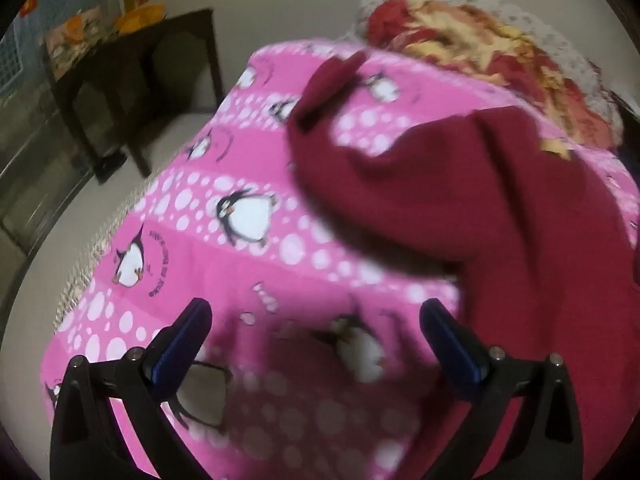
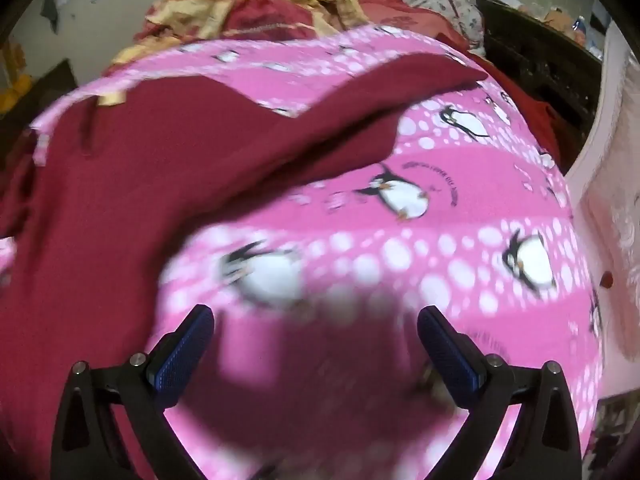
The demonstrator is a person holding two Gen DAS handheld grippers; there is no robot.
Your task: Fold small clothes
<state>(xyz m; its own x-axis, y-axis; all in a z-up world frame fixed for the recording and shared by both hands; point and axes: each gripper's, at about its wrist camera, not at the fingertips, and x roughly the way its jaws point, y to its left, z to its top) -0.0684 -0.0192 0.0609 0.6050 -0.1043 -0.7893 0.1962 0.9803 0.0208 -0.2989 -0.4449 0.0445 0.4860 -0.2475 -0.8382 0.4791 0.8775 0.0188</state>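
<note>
A dark red garment [image 1: 520, 216] lies rumpled on a pink penguin-print sheet [image 1: 240, 152] that covers the bed. In the left wrist view it fills the right side of the sheet, one narrower part, perhaps a sleeve, reaching up toward the far edge. In the right wrist view the same cloth [image 2: 120, 200] covers the left side, with a long flap running toward the far right corner. So it sits between the two tools, nearer the far edge than the near one.

The left gripper [image 1: 316, 320] hangs above bare sheet with its jaws spread wide and nothing between them. The right gripper [image 2: 316, 324] is likewise spread wide and empty, over the sheet just beside the garment's edge.

The cloth looks soft, light and limp. It should drape and sag once lifted, and a pinch on a single layer could drag the sheet along with it. The best holds are probably a hem or the tip of a flap, one for each tool, so the piece can be pulled flat before any fold.

Motion blur smears both views, so seams, collar and the garment's true outline are hard to make out. Its near part is cut off by the frame edges. A red and yellow heap of bedding [image 1: 480, 48] lies at the far edge.
</note>
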